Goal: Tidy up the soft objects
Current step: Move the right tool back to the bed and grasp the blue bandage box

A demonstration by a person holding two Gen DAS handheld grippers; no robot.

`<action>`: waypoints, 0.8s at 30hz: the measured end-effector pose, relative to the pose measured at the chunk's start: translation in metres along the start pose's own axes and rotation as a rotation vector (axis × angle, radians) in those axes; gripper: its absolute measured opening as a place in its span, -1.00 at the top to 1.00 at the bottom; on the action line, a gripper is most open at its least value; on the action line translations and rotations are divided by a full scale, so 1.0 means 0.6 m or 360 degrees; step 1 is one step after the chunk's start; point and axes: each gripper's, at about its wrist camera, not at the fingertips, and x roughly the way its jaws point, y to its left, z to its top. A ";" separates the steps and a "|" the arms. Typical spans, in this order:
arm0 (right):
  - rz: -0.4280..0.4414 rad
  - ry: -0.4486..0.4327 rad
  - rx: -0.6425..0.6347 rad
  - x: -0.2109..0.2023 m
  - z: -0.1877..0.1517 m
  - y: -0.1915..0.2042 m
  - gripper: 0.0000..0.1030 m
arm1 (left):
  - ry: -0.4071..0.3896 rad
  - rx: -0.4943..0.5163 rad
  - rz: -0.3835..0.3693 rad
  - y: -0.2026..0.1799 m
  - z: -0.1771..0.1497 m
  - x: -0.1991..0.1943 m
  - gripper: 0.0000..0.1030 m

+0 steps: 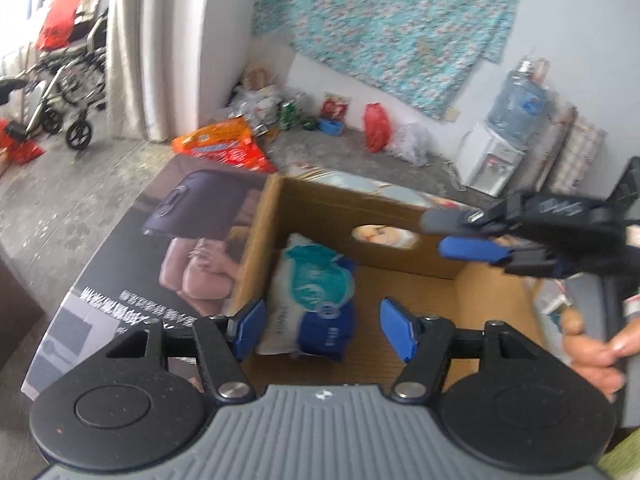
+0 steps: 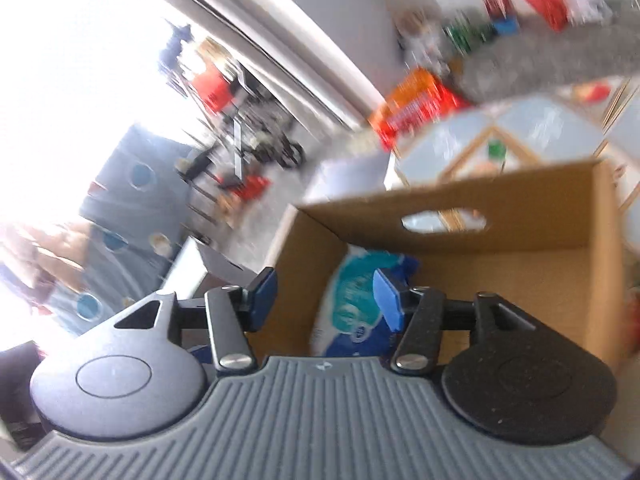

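A soft white, teal and blue plastic pack (image 1: 314,300) lies in the left part of an open cardboard box (image 1: 404,212). My left gripper (image 1: 324,328) is open and empty, just above the box's near side, beside the pack. My right gripper (image 1: 452,236) shows in the left wrist view over the box's right part, held by a hand (image 1: 596,344). In the right wrist view the right gripper (image 2: 324,300) is open and empty above the same pack (image 2: 356,304) in the box (image 2: 520,200).
The box's printed flap (image 1: 160,256) hangs out to the left. On the floor behind are an orange bag (image 1: 224,148), a red bag (image 1: 376,126), clutter, a water dispenser (image 1: 496,152) and a wheelchair (image 1: 68,80). The right wrist view is blurred.
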 end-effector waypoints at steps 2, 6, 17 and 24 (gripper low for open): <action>0.0027 -0.0070 -0.0026 -0.070 0.007 0.001 -0.15 | -0.0017 0.0037 -0.0050 -0.026 -0.007 -0.016 -0.30; -0.0051 -0.0200 -0.0107 -0.246 -0.004 -0.019 -0.37 | -0.0038 0.0153 -0.0194 -0.097 -0.022 -0.048 -0.33; -0.0567 -0.0549 0.0081 -0.609 -0.092 -0.199 -0.56 | 0.0029 0.0594 -0.0595 -0.365 -0.066 -0.058 -0.56; -0.0814 -0.0629 0.0271 -0.683 -0.157 -0.333 -0.56 | 0.0170 0.0857 -0.0787 -0.545 -0.117 -0.005 -0.57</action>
